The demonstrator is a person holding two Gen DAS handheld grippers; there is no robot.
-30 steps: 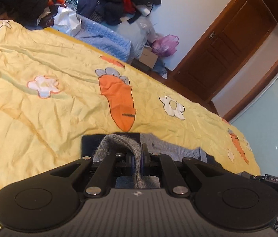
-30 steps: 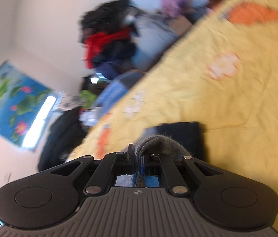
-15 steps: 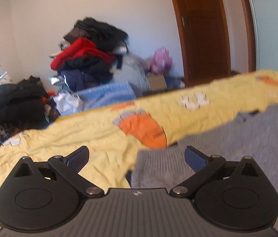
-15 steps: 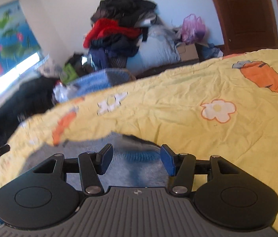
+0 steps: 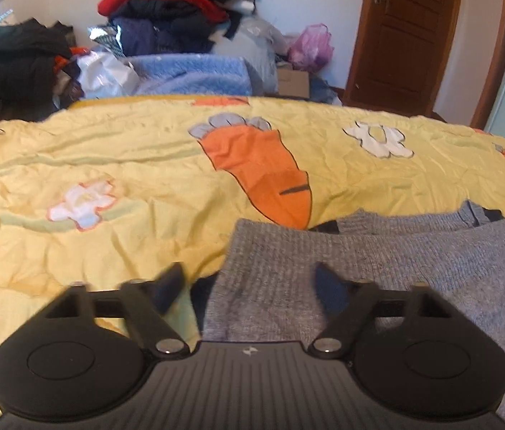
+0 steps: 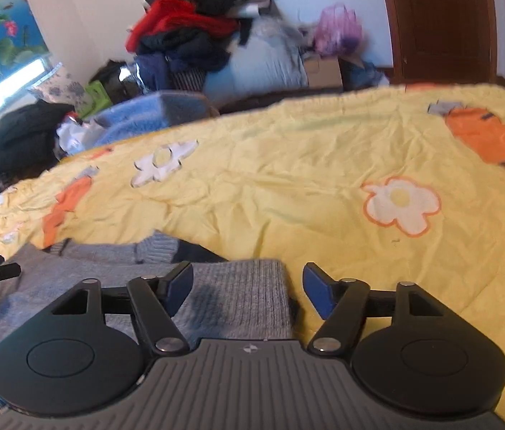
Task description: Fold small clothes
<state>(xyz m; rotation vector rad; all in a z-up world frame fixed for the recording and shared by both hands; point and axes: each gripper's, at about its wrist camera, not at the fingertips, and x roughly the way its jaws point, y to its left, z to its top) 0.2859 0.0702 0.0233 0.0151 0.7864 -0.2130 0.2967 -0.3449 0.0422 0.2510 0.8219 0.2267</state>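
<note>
1. Both tongs have let go since a second ago: each was then pinched on a fold of the grey sweater (image 5: 378, 261), and both views, tipped before, now sit level over the bed (image 5: 109, 165).
2. Left tongs (image 5: 249, 286) stand apart with nothing clamped; their jaws flew wide and have just been closing part way, the sweater's corner lying under and between them, no pad pressing it as far as I can see.
3. Right tongs (image 6: 249, 286) also stand apart, jaws just now opening wider, with the sweater's other near corner (image 6: 238, 286) lying loose beneath.
4. Sweater lies spread on the yellow bedcover, near edge by the tongs, a ribbed cuff or hem (image 6: 155, 247) on its far side, something dark showing under it.
5. My guess: one fold has been laid and released. The sweater is still broad, so more folds seem left.
6. Farther off, a heap of clothes (image 5: 170, 10) sits against the wall, a pink bag (image 5: 311, 48) beside it, then a wooden door (image 5: 406, 32).
7. No brand or readable writing anywhere; only a small emblem on each tong body, too small to read.
</note>
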